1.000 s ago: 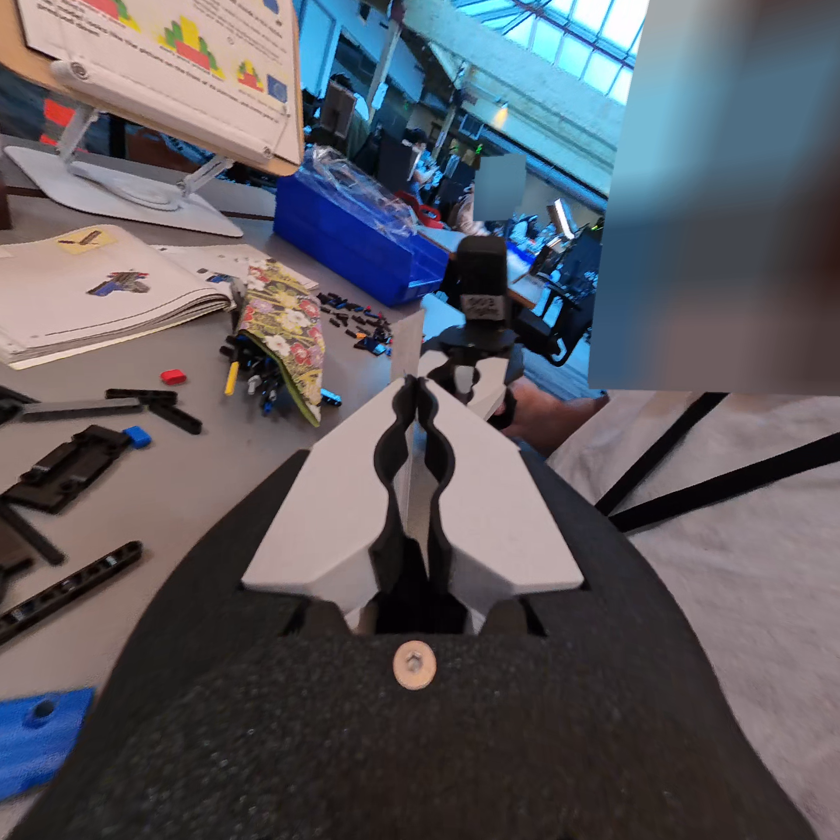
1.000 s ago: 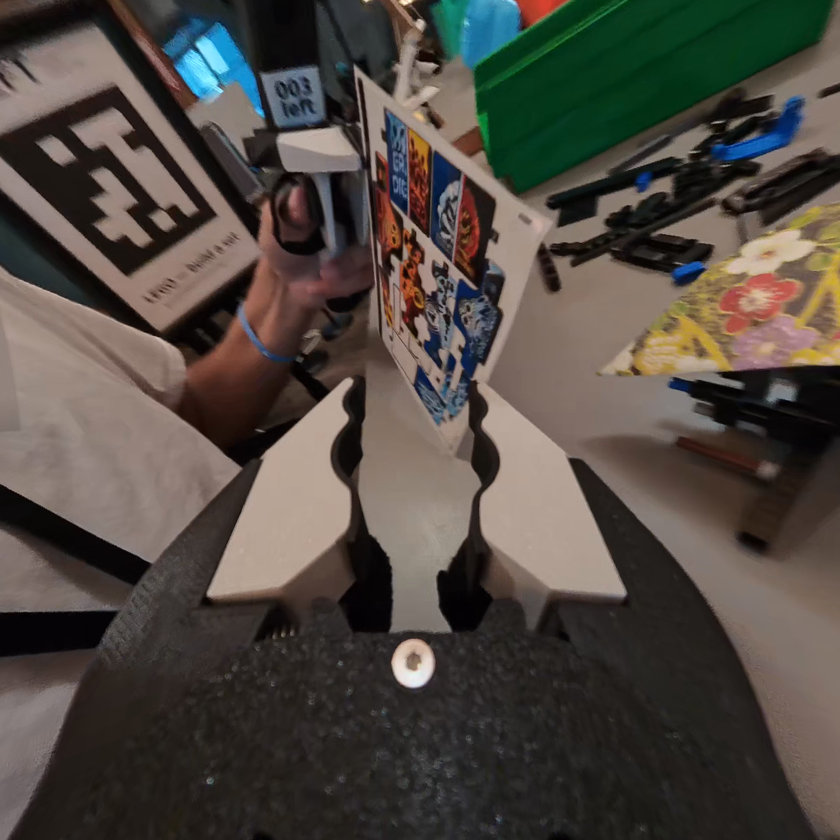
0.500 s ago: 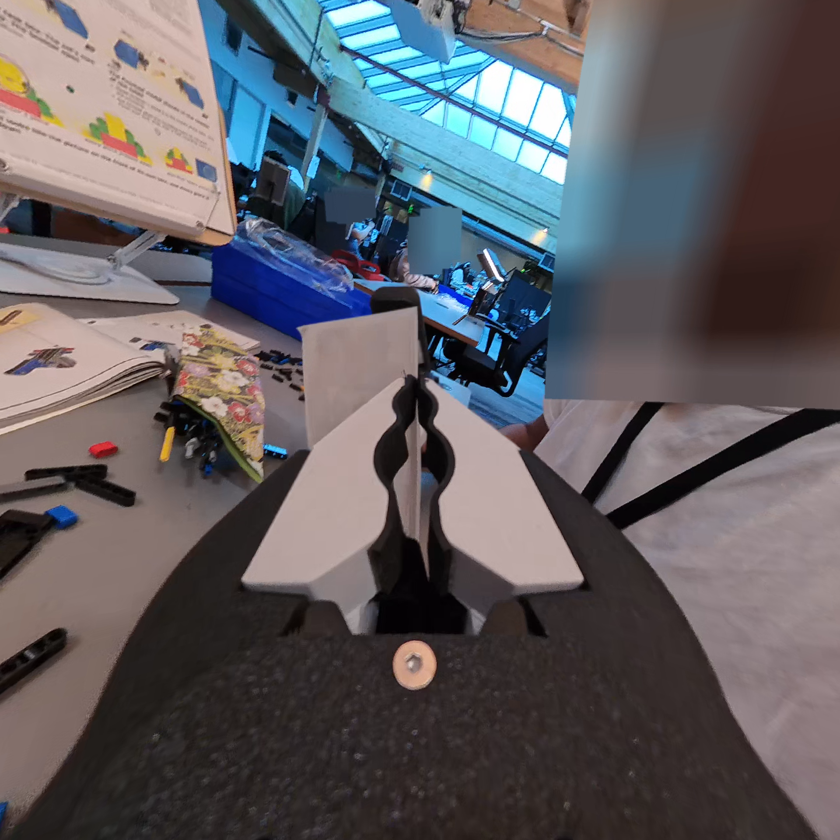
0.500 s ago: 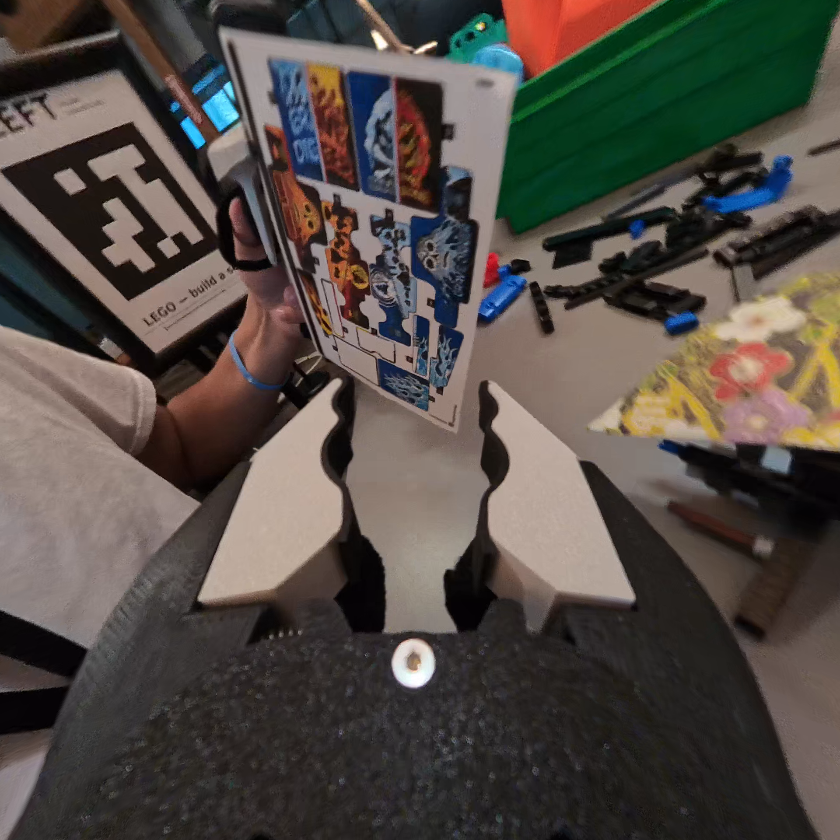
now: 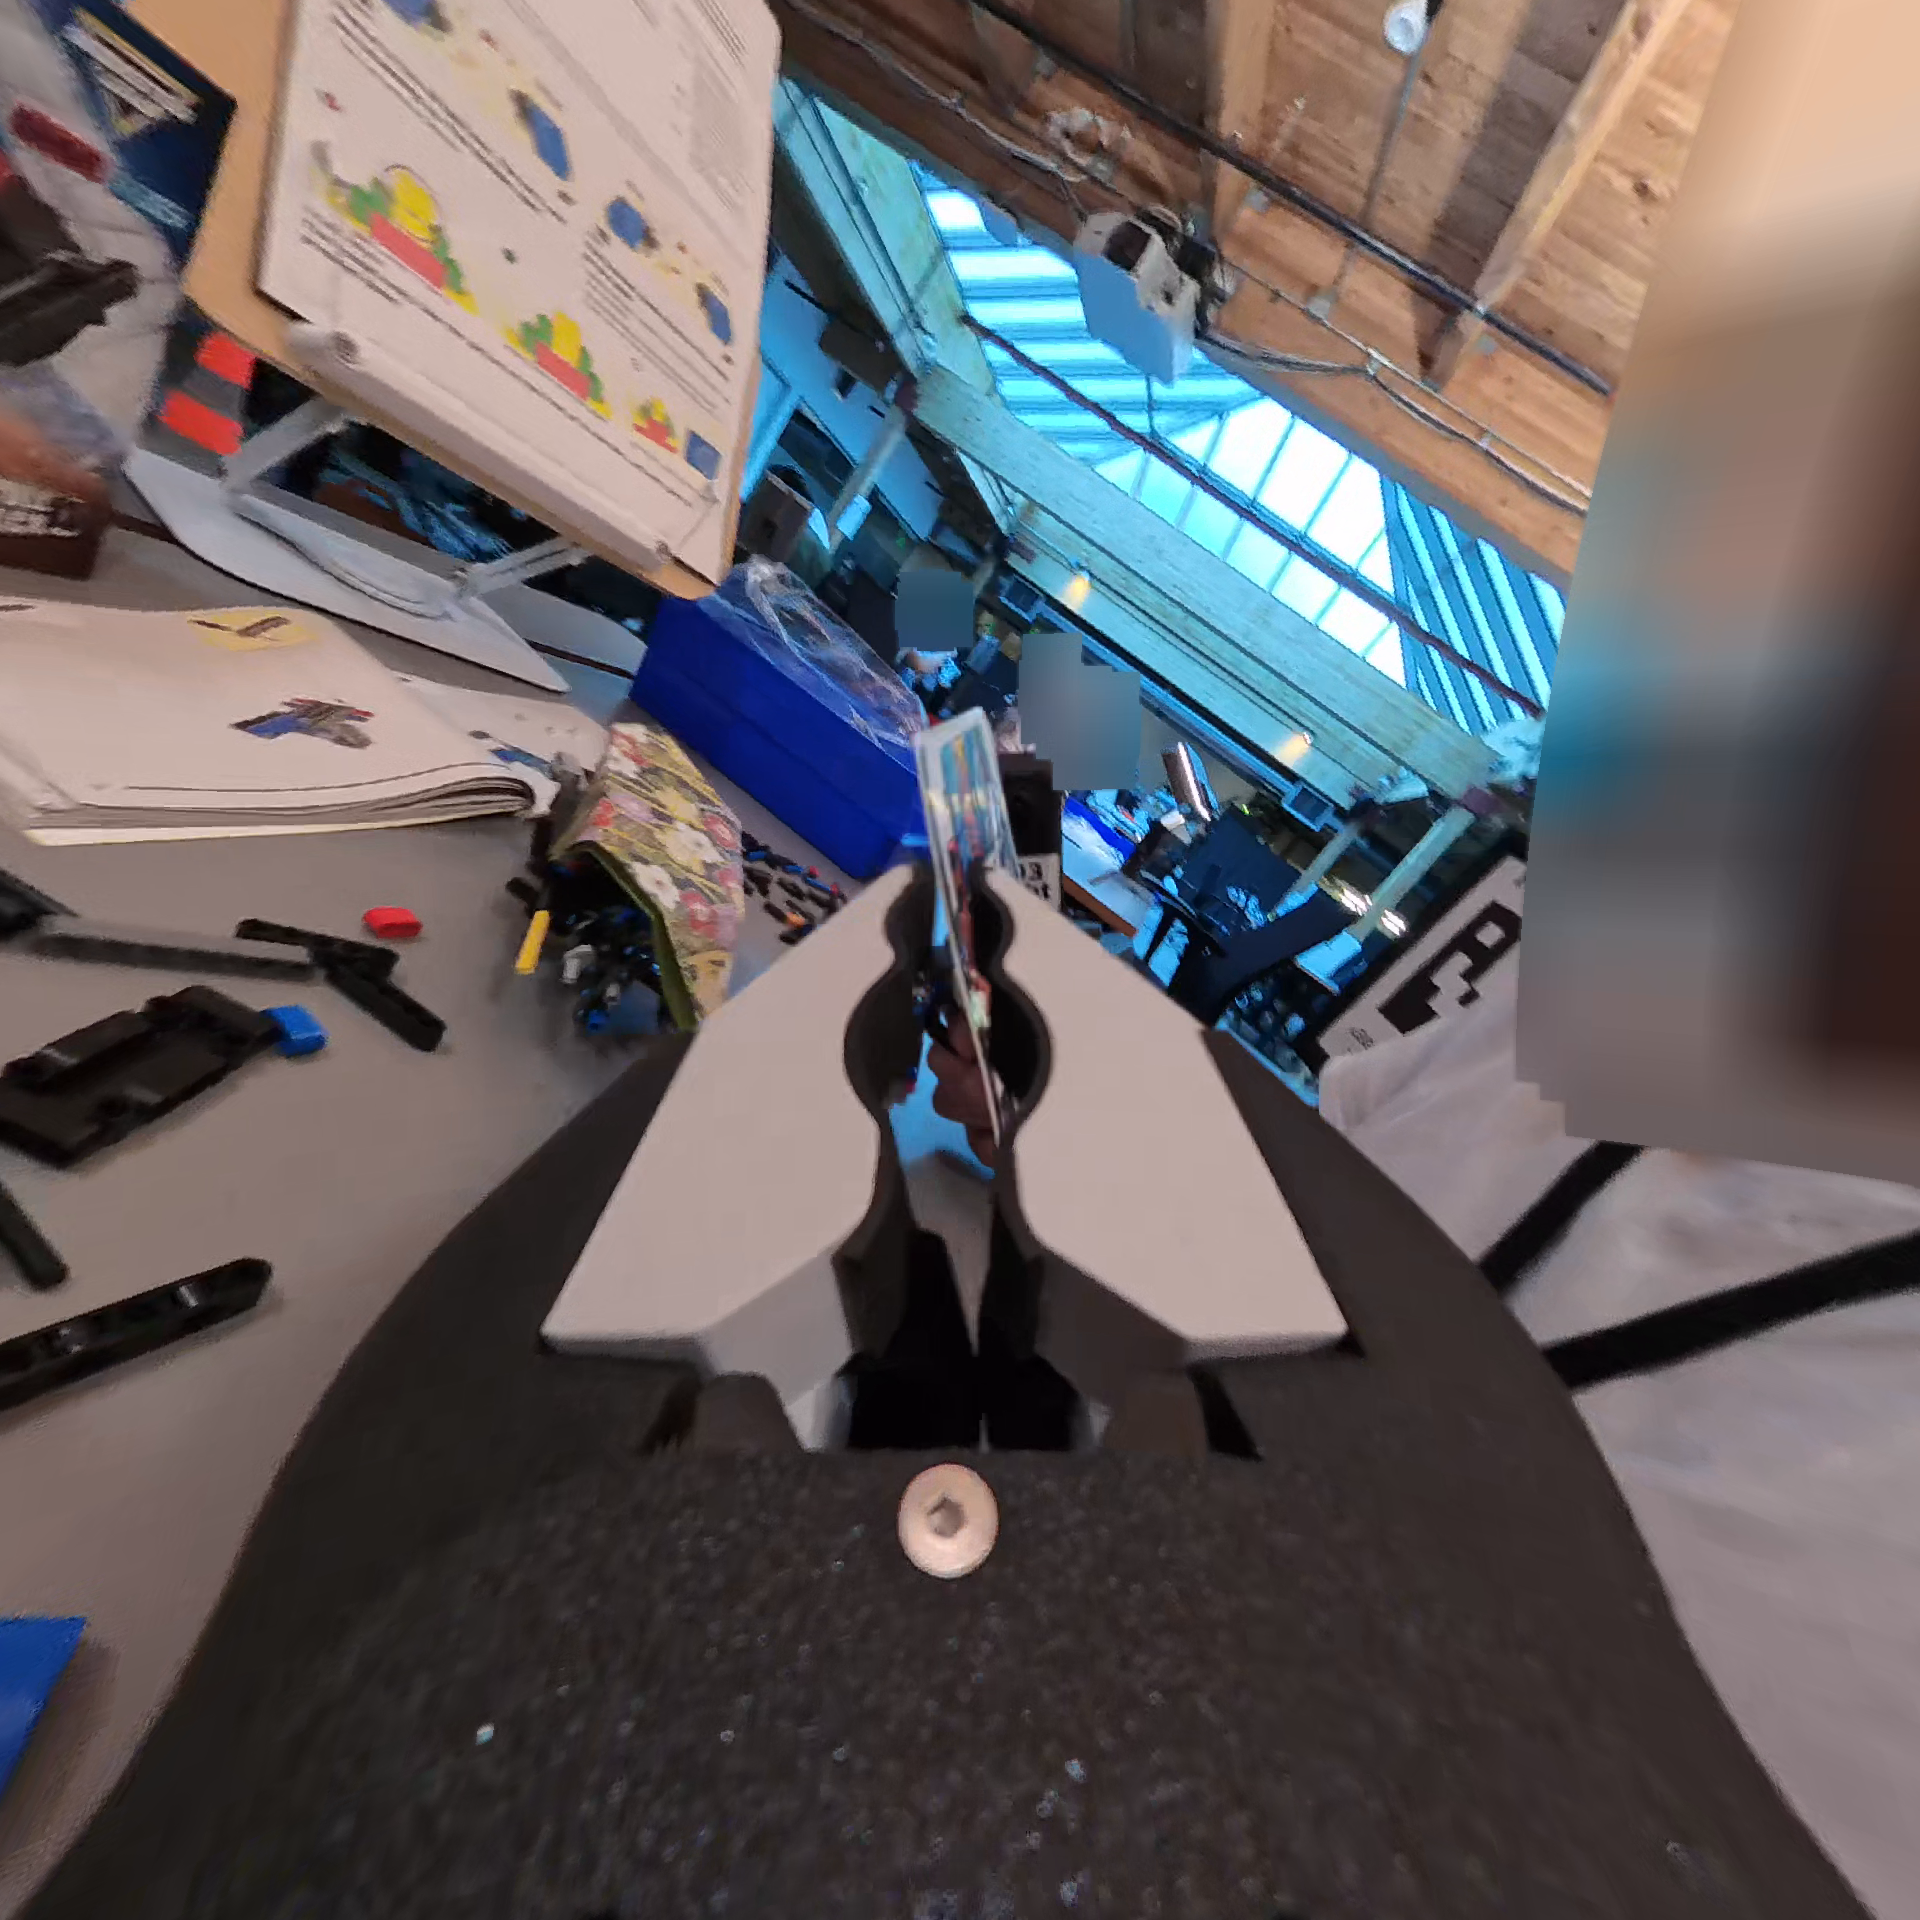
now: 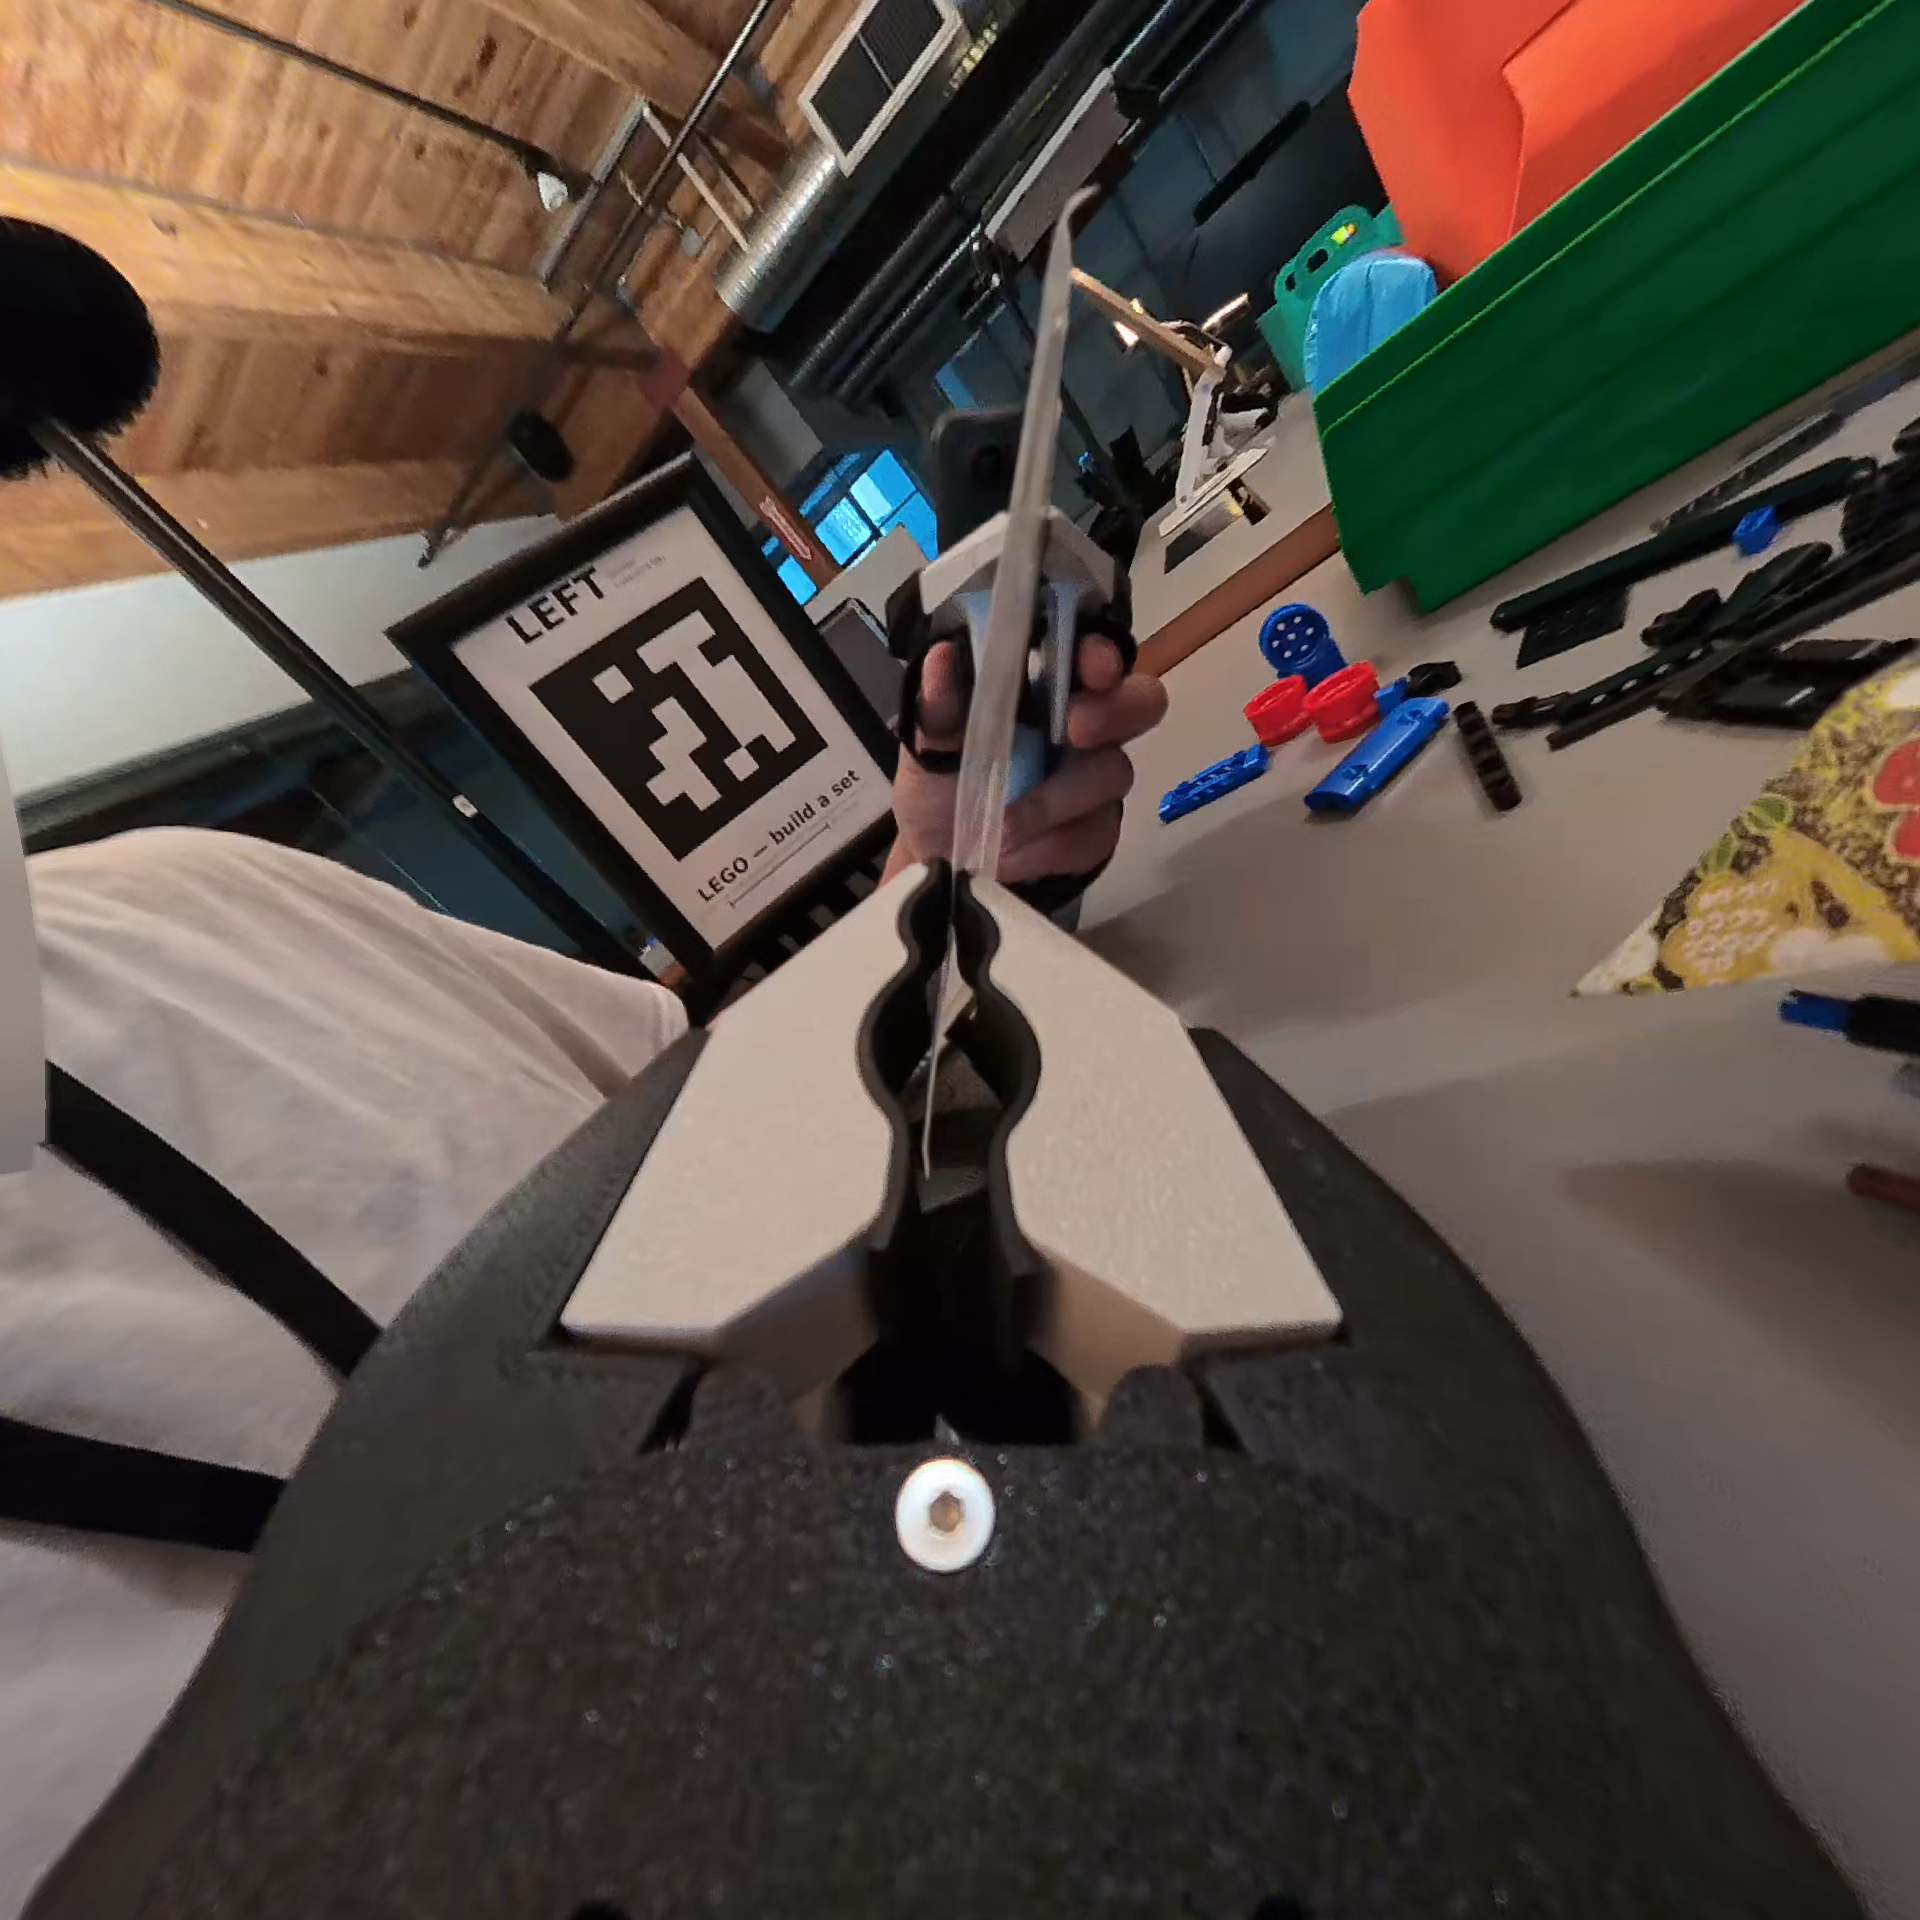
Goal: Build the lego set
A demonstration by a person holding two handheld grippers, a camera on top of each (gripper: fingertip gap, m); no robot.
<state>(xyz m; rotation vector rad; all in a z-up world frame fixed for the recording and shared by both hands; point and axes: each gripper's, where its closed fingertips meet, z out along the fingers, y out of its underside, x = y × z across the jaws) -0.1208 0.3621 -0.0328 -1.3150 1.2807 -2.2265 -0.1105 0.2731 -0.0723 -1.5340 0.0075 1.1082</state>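
Note:
A sticker sheet (image 5: pixel 961 800) with coloured stickers is held upright and seen edge-on between both grippers. My left gripper (image 5: pixel 951 883) has its jaws a narrow gap apart; the sheet runs through the gap and leans on the right finger. My right gripper (image 6: pixel 951 878) is shut on the sheet's near edge (image 6: pixel 1023 520), which rises away from it. The left gripper also shows in the right wrist view (image 6: pixel 1023 561), held by a hand (image 6: pixel 1039 769), with the sheet between its fingers. Both are held above the grey table (image 5: pixel 312 1143).
An open instruction booklet (image 5: pixel 239 727), a floral pouch (image 5: pixel 665 831) with small parts, black beams (image 5: pixel 135 1039) and a blue bin (image 5: pixel 790 727) lie to the left. A green bin (image 6: pixel 1610 364), red wheels (image 6: pixel 1309 707) and blue parts (image 6: pixel 1371 753) lie to the right. A person's white shirt (image 6: pixel 312 1039) is close. About 10 cm separates my left fingertips from my right.
The sheet has turned edge-on. My right gripper, open before, has closed on its edge. My left gripper's jaws have parted slightly. Both grippers have tilted upward.

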